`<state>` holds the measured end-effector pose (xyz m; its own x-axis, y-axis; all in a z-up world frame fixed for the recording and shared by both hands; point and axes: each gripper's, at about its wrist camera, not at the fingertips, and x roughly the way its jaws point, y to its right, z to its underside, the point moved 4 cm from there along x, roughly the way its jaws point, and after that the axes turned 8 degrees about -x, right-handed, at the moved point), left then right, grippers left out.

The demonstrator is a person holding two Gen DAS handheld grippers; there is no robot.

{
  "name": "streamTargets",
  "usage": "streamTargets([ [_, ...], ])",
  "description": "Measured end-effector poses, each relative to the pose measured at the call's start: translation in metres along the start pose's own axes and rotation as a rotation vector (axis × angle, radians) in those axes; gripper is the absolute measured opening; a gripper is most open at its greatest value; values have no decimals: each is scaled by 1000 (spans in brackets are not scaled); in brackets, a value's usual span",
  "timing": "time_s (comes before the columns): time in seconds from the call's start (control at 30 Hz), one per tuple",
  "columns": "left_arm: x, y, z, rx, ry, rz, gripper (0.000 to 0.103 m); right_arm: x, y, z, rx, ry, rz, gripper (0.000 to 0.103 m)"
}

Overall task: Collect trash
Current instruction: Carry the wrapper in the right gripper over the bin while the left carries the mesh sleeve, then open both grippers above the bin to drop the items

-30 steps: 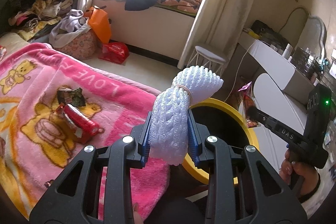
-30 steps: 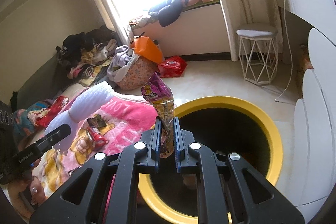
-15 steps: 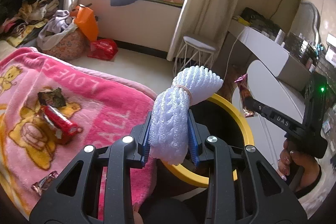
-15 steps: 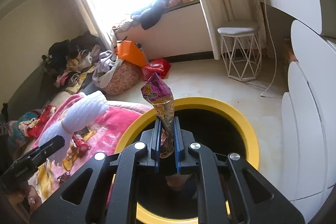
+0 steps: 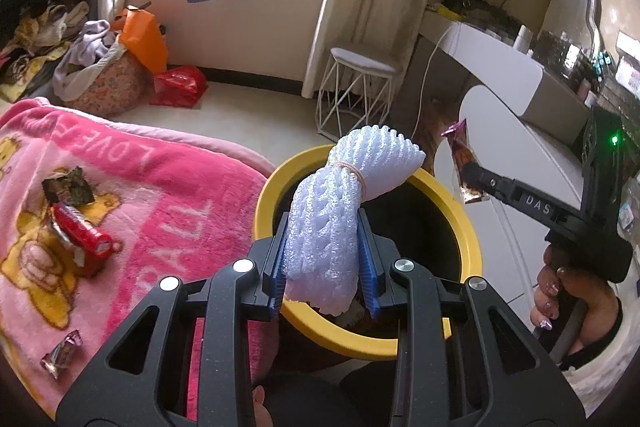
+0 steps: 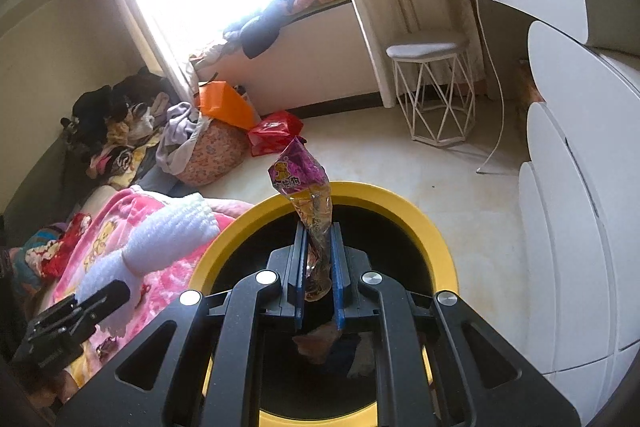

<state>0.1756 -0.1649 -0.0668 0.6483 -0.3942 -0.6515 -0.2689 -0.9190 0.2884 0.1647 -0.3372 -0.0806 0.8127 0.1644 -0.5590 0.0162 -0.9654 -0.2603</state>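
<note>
- Foam net bundle: white, tied with a rubber band; we hold it upright, clamped between the blue pads of the left tool, above the near rim of the bin.
- Snack wrapper: purple and clear, crumpled; we grip it upright with the right tool closed on it, directly over the bin's mouth.
- Bin: yellow rim, black inside; some trash lies at its bottom.
- Blanket: pink, on the bed just left of the bin; we see a red wrapper, a dark wrapper and a small foil wrapper lying on it.
- Stool: white wire frame, on the floor beyond the bin.
</note>
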Motion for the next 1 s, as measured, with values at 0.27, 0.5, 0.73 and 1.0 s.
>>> streamTargets([
  [0.27, 18, 10, 10, 35, -47, -1, 24, 6, 10, 4, 20, -20, 22, 11],
  [0.5, 36, 20, 19, 65, -98, 6, 24, 13, 20, 8, 39, -39, 35, 11],
  [0.73, 49, 27, 25, 80, -135, 8, 25, 18, 28, 10, 50, -58, 34, 11],
  [1.0, 53, 27, 23, 69, -130, 2, 53, 21, 30, 9, 46, -67, 26, 15],
])
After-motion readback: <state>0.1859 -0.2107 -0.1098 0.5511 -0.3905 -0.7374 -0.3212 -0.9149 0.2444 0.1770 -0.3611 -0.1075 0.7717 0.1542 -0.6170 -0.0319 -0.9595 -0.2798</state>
